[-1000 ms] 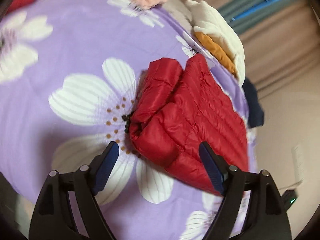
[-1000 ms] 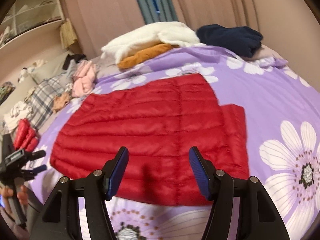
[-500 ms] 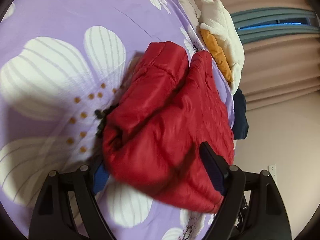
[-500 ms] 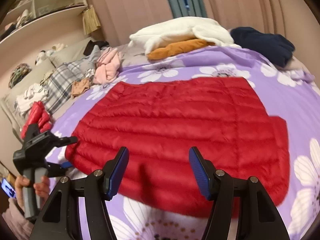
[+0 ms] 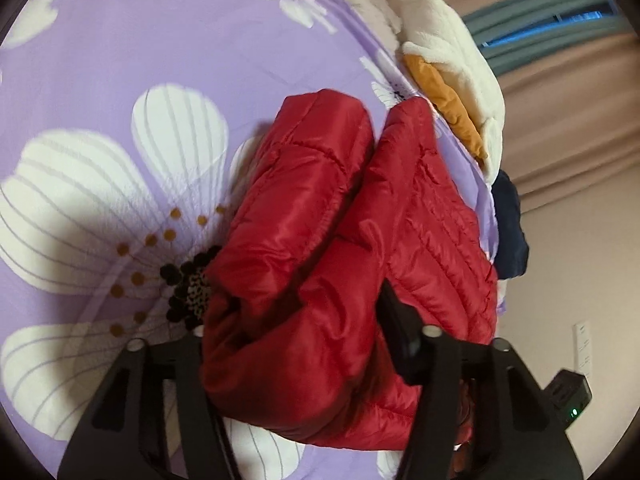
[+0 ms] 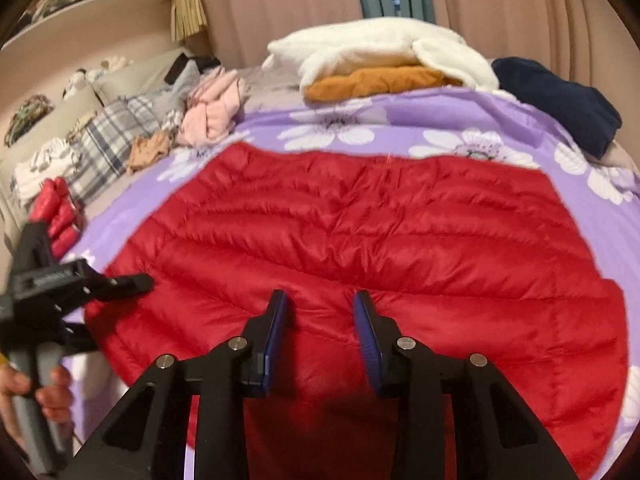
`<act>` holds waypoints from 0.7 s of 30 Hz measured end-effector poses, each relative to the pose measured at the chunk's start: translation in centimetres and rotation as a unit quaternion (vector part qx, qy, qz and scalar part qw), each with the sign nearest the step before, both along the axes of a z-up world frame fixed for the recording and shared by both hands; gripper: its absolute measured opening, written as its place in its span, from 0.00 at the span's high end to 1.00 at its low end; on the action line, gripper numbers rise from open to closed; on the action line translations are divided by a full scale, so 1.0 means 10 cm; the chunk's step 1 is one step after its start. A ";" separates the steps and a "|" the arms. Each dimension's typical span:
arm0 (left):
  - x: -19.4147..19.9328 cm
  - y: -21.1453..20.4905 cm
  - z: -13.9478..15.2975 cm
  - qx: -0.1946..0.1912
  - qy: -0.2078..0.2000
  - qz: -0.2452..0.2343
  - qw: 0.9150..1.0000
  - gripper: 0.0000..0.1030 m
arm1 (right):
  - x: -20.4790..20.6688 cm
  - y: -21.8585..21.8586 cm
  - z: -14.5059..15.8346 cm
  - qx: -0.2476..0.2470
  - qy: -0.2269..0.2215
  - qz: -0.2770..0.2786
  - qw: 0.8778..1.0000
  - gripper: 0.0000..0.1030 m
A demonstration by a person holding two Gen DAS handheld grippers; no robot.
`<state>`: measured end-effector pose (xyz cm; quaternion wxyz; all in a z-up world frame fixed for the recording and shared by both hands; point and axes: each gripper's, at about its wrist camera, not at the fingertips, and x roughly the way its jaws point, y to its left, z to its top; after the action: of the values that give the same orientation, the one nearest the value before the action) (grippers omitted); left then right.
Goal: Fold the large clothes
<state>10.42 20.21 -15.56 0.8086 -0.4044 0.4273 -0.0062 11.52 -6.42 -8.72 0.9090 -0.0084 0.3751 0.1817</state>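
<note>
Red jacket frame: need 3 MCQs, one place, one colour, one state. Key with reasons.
1. Where does the orange garment lie?
A. under the white fleece
B. on the jacket
C. on the shelf

2. What colour is the bedspread?
A. green with stripes
B. purple with white flowers
C. plain grey

3. What lies between the left gripper fingers?
A. nothing
B. a pink garment
C. a bunched part of the jacket

Key: 1 A, orange cloth pokes out beneath the white pile by the curtain. 2 B, purple cloth with white flowers surrounds the jacket. 3 C, left wrist view shows red quilted fabric filling the gap; its fingers have just been closing, as have the right gripper fingers.
</note>
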 end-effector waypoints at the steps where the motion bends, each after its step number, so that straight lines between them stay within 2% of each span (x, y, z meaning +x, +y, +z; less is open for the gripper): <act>1: 0.00 -0.03 0.03 0.013 -0.004 -0.004 1.000 0.53 | 0.01 0.02 -0.06 -0.005 0.005 0.000 1.000 0.65; 4: 0.01 -0.18 0.23 0.071 -0.028 -0.024 0.997 0.61 | 0.02 0.02 -0.10 -0.009 0.011 0.000 1.000 0.65; 6: 0.00 -0.27 0.35 0.101 -0.044 -0.036 0.993 0.63 | 0.03 0.00 -0.10 -0.005 0.017 -0.002 1.000 0.65; 10: -0.03 -0.51 0.64 0.163 -0.088 -0.069 0.980 0.65 | 0.05 -0.06 -0.12 0.017 0.026 -0.008 0.999 0.65; 15: -0.10 -0.95 0.99 0.231 -0.152 -0.128 0.952 0.64 | 0.05 -0.14 -0.15 0.053 0.039 -0.016 0.998 0.65; 17: -0.13 -1.14 1.08 0.248 -0.175 -0.158 0.940 0.63 | 0.06 -0.19 -0.17 0.074 0.047 -0.018 0.996 0.65; 21: -0.12 -1.46 1.18 0.266 -0.197 -0.208 0.920 0.62 | 0.10 -0.31 -0.20 0.123 0.069 -0.019 0.990 0.65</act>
<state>9.19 5.59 -3.75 0.9346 -0.0670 0.3197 -0.1404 12.53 -9.50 -10.68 0.8782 0.1233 0.4119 0.2094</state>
